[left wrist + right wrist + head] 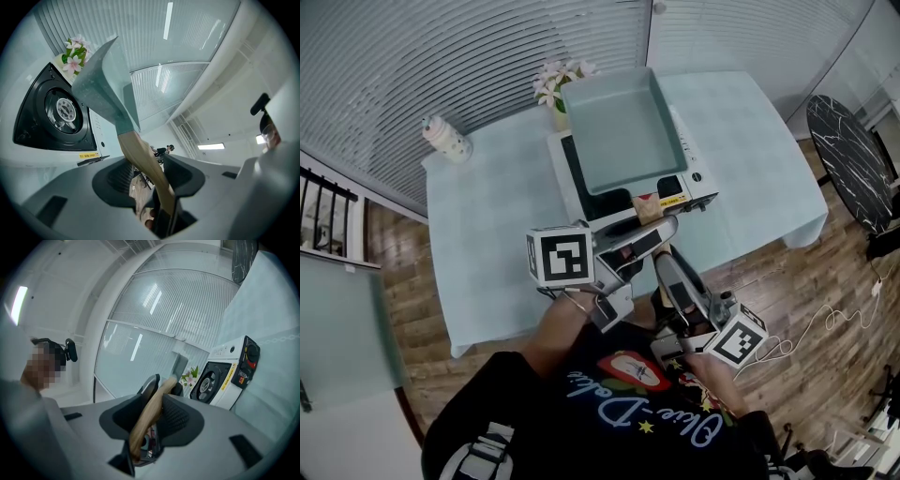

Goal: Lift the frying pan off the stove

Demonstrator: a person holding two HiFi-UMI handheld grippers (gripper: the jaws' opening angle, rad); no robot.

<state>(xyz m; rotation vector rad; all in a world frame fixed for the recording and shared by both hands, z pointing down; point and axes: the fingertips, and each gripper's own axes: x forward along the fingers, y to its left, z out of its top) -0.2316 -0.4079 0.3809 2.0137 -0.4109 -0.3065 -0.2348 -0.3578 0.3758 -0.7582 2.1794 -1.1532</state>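
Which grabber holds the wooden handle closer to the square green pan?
The left gripper: its jaws clamp the wooden handle nearest the square pale-green frying pan, ahead of the right gripper, which grips farther back, nearer the person.

Frying pan (623, 127): matt pale-teal coating, finely speckled; handle (140, 154) of smooth light wood. Stove (592, 195): glossy white body, black top, bright metal burner (63, 110). Tablecloth (487, 225): pale matt cloth. Floor (825, 281): wood planks. Right gripper (161, 394): matt grey plastic, ribbed dark pads (177, 416).
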